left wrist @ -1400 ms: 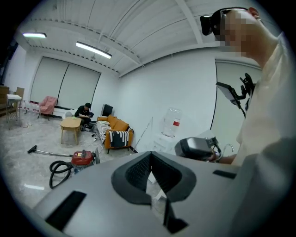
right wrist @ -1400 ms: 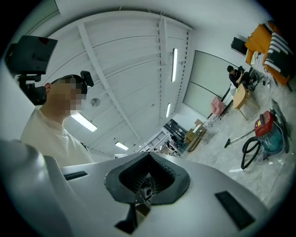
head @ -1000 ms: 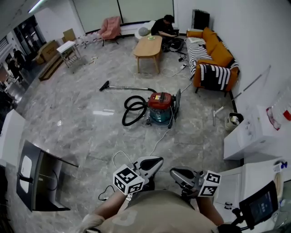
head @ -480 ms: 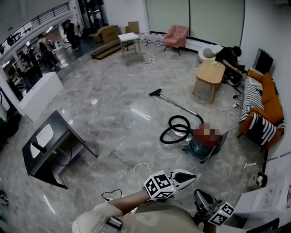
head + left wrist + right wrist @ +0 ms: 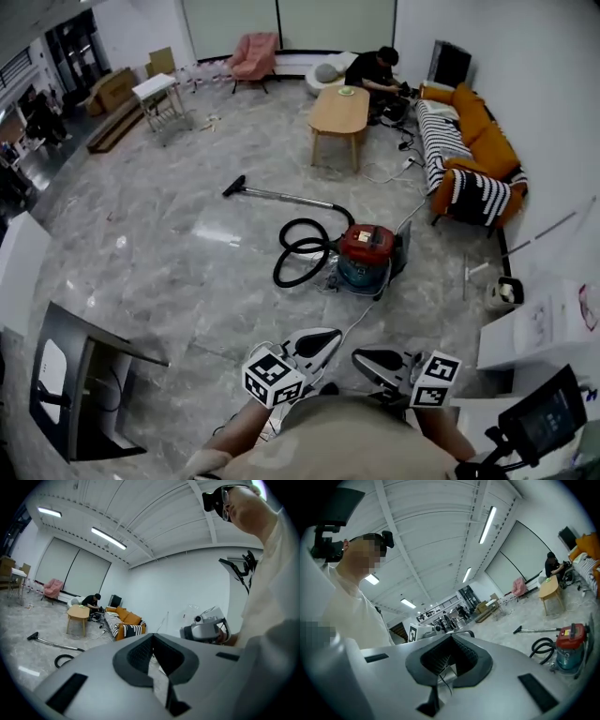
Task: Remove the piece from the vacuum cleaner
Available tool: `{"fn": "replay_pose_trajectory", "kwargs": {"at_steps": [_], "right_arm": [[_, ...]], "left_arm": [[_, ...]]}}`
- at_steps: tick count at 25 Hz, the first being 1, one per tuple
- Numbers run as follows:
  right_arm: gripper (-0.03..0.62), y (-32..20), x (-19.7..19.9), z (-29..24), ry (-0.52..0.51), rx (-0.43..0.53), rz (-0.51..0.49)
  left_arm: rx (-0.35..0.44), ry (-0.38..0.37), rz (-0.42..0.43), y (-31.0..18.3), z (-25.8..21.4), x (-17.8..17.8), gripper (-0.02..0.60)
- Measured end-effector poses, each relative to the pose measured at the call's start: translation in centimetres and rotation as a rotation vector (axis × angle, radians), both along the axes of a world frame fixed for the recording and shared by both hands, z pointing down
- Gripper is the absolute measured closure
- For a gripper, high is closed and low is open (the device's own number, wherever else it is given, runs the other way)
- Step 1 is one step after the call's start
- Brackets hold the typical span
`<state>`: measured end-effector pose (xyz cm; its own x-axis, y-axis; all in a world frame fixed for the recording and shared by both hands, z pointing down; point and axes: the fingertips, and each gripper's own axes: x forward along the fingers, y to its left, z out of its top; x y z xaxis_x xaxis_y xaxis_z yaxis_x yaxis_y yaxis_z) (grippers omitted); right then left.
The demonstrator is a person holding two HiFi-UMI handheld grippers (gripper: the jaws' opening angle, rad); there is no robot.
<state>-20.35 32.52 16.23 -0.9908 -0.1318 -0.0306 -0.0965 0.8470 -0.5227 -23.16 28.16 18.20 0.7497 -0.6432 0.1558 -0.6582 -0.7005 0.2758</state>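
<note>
The vacuum cleaner [image 5: 368, 256], red lid on a teal body, stands on the marble floor a few steps ahead. Its black hose [image 5: 298, 251] coils to its left. The metal wand with its floor nozzle [image 5: 272, 195] lies stretched out toward the far left. Both grippers are held close to the person's body, far short of the vacuum. My left gripper [image 5: 323, 339] is shut with nothing in it. My right gripper [image 5: 361, 358] is shut and empty too, its tip facing the left one. The right gripper view shows the vacuum [image 5: 570, 646] at its right edge.
A wooden coffee table [image 5: 339, 111] and an orange sofa [image 5: 473, 155] stand behind the vacuum, with a seated person [image 5: 375, 70] at the back. A black stand [image 5: 80, 384] is at near left, white cabinets [image 5: 539, 323] at near right. A white cable [image 5: 352, 323] runs across the floor from the vacuum.
The head view swung to the left and has come back, so the vacuum sits near the centre again. Both grippers stay shut near the body; the vacuum has not moved.
</note>
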Motion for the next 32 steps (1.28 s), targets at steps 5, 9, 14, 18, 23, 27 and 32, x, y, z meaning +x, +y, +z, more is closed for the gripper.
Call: {"fn": "replay_pose_trajectory", "kwargs": {"at_steps": [5, 9, 14, 18, 23, 27, 32], "right_arm": [[0.592, -1.8, 0.2, 0.1, 0.004, -0.022, 0.071], [0.592, -3.0, 0.3, 0.3, 0.004, -0.039, 0.097], [0.592, -4.4, 1.5, 0.6, 0.0, -0.048, 0.12], [0.592, -7.1, 3.1, 0.6, -0.008, -0.06, 0.126], [0.592, -10.8, 7.5, 1.5, -0.028, -0.112, 0.169], [0.592, -14.0, 12.2, 2.4, -0.038, -0.137, 0.213], [0.592, -17.6, 17.9, 3.3, -0.053, -0.16, 0.232]], "left_arm": [[0.014, 0.01, 0.052, -1.5, -0.1, 0.5, 0.578], [0.01, 0.001, 0.073, -2.4, -0.1, 0.8, 0.578], [-0.006, -0.023, 0.086, -3.6, 0.0, 2.0, 0.578], [-0.017, -0.038, 0.091, -6.1, -0.1, 3.9, 0.578], [-0.065, -0.079, 0.122, -9.6, 0.9, 8.2, 0.578], [-0.084, -0.108, 0.136, -13.0, 1.3, 12.4, 0.578], [-0.095, -0.147, 0.128, -16.6, 1.7, 17.8, 0.578]]}}
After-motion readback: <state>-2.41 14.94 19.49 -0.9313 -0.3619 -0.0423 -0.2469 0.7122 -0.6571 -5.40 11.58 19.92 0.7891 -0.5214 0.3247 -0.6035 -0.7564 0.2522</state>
